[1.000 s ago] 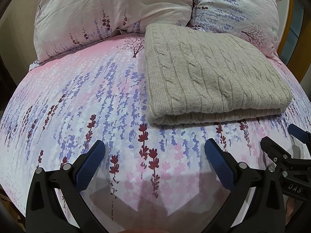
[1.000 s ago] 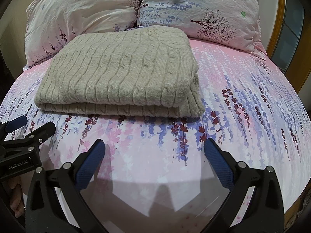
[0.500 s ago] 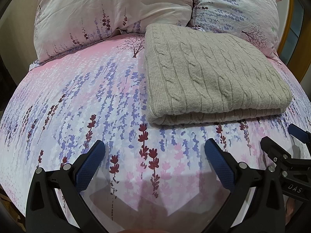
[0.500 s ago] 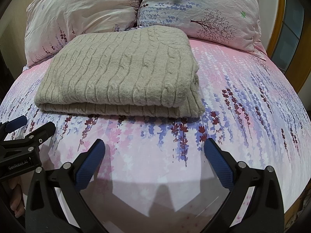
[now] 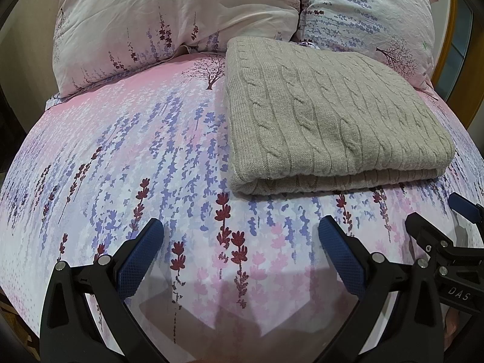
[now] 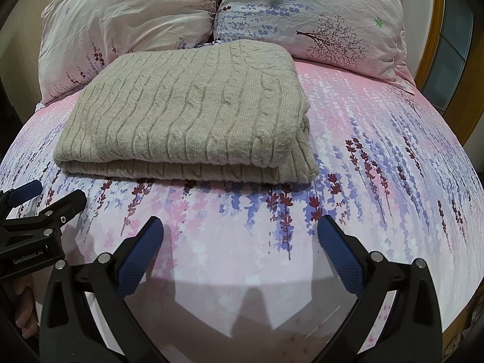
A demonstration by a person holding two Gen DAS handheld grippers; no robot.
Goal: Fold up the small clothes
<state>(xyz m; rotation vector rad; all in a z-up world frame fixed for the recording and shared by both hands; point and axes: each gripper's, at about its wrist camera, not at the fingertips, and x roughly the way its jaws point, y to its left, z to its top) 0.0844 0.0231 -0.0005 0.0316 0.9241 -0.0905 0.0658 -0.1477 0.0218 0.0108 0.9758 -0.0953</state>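
So the knit sweater sits folded on the bed just below the pillows. I've got the left gripper and right gripper wide open, empty, parked short of it, looks finished to me.

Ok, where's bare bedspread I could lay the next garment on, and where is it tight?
Widest bare bedspread: left of the folded sweater, below the pillows. A second patch lies right of the sweater. A bare strip separates the sweater from the left gripper and right gripper. Tight behind it: sweater meets pillows.
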